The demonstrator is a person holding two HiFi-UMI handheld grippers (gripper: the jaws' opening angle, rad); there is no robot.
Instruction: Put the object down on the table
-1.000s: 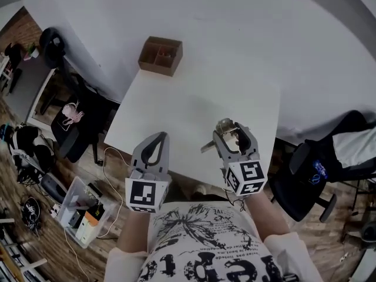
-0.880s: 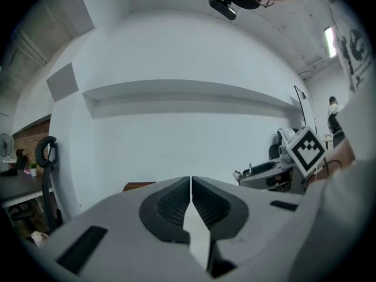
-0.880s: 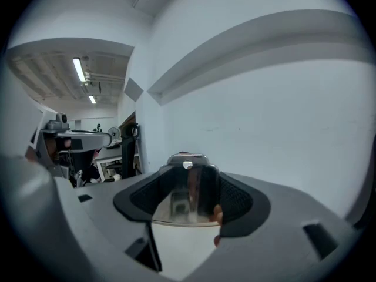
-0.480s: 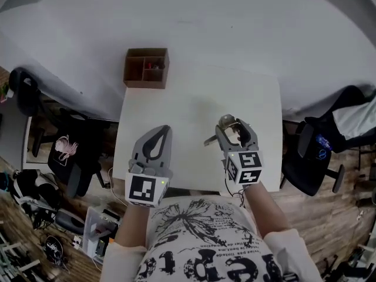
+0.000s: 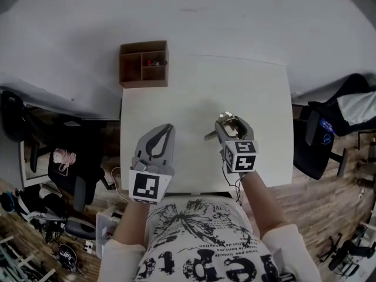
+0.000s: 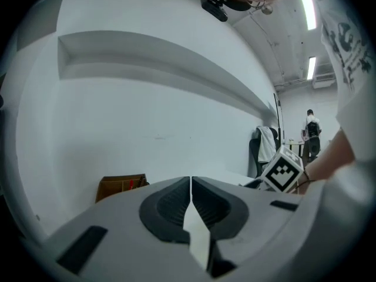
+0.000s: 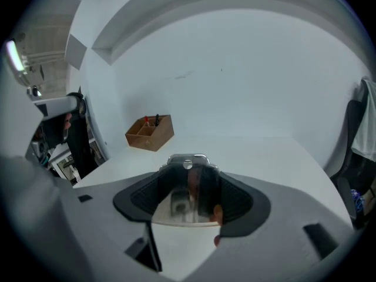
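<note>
My right gripper point(image 5: 232, 123) is shut on a shiny metal object point(image 5: 225, 122) over the near right part of the white table point(image 5: 200, 81). A thin handle-like part of the object point(image 5: 209, 136) sticks out to the left. In the right gripper view the metal object point(image 7: 187, 195) fills the wide gap between the dark pads point(image 7: 238, 201). Whether it touches the tabletop is hidden. My left gripper point(image 5: 166, 129) is shut with nothing in it and sits over the near left part of the table. In the left gripper view its jaws point(image 6: 191, 184) meet in a thin line.
A brown wooden organiser box point(image 5: 144, 63) with small items stands at the table's far left corner, also in the right gripper view point(image 7: 150, 132). A white wall lies behind the table. A black chair point(image 5: 320, 140) stands to the right, and another chair and floor clutter point(image 5: 70, 169) to the left.
The head view has swung, so the table now looks square-on. Both grippers reach a little further in over the table from its near edge. The right gripper still holds the metal object.
</note>
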